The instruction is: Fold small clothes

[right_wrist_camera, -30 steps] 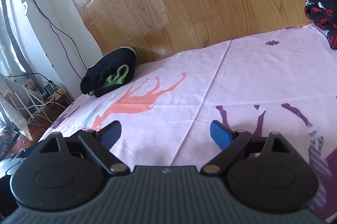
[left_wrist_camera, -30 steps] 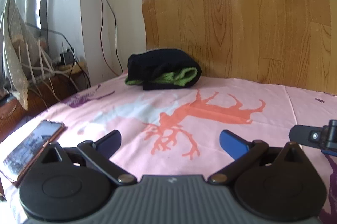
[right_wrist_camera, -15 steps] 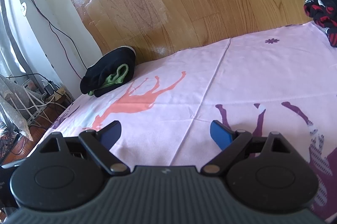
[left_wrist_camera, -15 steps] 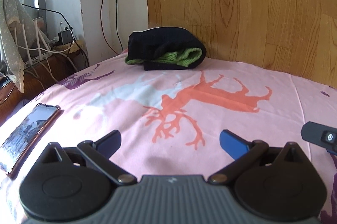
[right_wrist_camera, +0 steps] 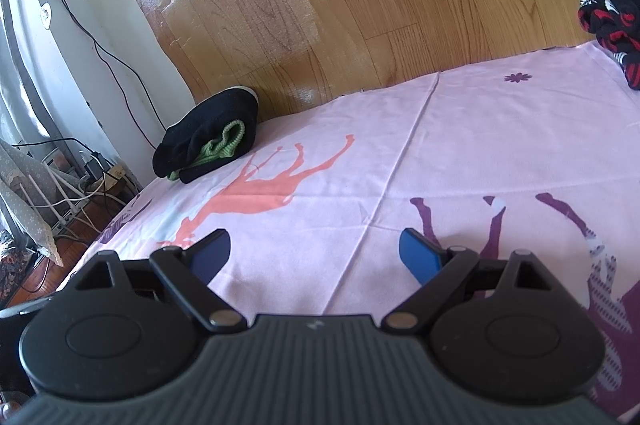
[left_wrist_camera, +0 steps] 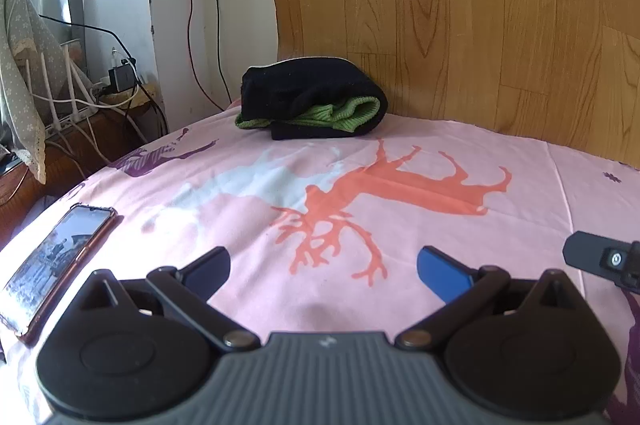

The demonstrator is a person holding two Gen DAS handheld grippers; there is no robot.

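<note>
A folded black garment with green ribbed trim lies at the far edge of the pink sheet, against the wooden board; it also shows in the right wrist view. A black and red garment lies bunched at the far right. My left gripper is open and empty, low over the sheet, well short of the black garment. My right gripper is open and empty over the sheet's middle; part of it shows in the left wrist view.
A phone lies on the sheet's left edge. Cables and a power strip sit on a wooden stand beyond the left edge. A wood-patterned board stands behind the sheet.
My left gripper has tilted and moved slightly toward the black and green garment, which now looks larger. The right gripper has barely moved. Both stay open.
</note>
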